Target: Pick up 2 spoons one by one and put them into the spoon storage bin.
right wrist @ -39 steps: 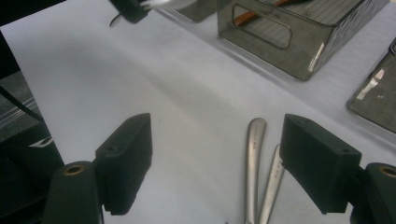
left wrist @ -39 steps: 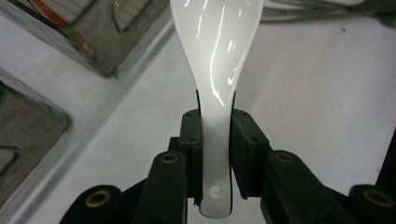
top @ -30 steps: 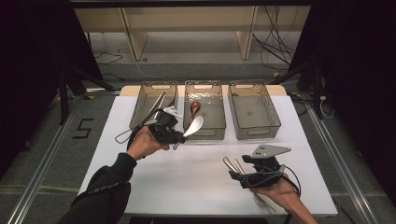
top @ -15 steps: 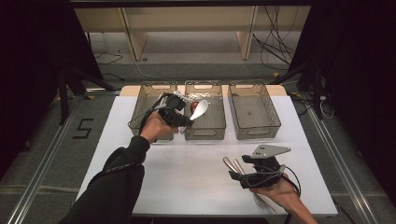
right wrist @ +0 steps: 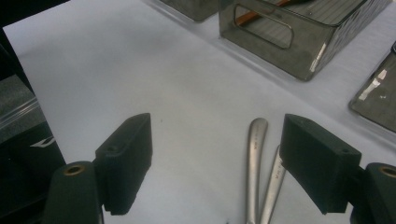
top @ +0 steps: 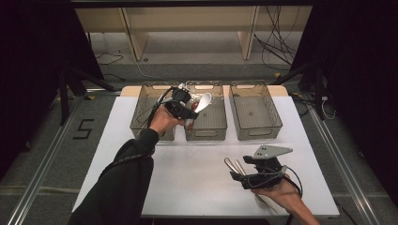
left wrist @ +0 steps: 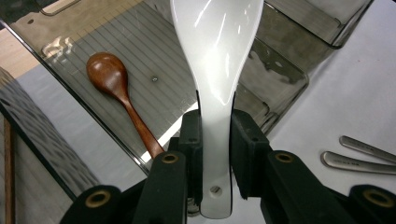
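Clamping the handle of a white spoon (left wrist: 215,60), the left tool (top: 184,107) hangs above the row of three smoky plastic bins at the far side of the desk (top: 197,178). In the left tool's own view both black pads press on the narrow handle from either side, and the wide glossy bowl points straight ahead of them, away from the hand. A small hole near the handle's end sits just behind the pads. Below and beyond the spoon's bowl lies the middle bin (left wrist: 261,70), its ribbed floor showing through. A brown wooden spoon (left wrist: 122,95) rests on that floor, to the left of the jaws in this view, its handle running back under the left jaw. From above, the left tool hovers over the gap between the left bin (top: 150,110) and the middle one, the spoon's bowl (top: 203,101) reaching over the middle bin.

The right tool (top: 244,177) sits low near the front of the desk, well apart from the bins, held in the person's right hand (top: 281,197). Its jaws stand wide apart, gripping nothing. Two metal utensil handles (right wrist: 261,172) lie flat on the white surface just inside its right jaw, side by side and nearly touching. The right bin (top: 256,110) stands farther ahead of this tool.
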A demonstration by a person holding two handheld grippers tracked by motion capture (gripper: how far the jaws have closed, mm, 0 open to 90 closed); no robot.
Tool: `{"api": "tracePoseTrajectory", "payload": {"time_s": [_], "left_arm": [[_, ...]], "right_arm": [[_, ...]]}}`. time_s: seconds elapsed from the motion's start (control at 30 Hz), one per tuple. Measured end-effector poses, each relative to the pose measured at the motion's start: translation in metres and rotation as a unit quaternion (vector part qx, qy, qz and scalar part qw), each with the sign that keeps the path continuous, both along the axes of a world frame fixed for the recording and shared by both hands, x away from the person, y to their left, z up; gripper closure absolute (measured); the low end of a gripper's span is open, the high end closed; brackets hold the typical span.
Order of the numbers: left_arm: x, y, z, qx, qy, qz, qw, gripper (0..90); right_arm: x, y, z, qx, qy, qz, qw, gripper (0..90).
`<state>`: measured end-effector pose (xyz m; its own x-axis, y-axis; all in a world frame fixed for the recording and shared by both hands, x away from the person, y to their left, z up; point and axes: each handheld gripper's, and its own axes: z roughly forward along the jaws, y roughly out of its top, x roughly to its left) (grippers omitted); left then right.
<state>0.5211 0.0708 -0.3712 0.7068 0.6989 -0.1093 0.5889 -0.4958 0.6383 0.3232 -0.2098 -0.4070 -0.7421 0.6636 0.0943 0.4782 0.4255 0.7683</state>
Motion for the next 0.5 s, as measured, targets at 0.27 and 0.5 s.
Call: {"api": "tracePoseTrajectory", "payload": {"time_s": [0.27,0.5], "left_arm": [[0.010,-0.008,-0.005,-0.002,0.001,0.012,0.9999,75.2],[0.018,-0.014,-0.005,0.005,-0.002,0.016,0.9999,75.2]], "right_arm": [[0.000,-0.001,0.000,0.000,0.001,0.001,1.0000,26.4],[0.000,-0.001,0.000,0.000,0.001,0.002,1.0000,26.4]]}}
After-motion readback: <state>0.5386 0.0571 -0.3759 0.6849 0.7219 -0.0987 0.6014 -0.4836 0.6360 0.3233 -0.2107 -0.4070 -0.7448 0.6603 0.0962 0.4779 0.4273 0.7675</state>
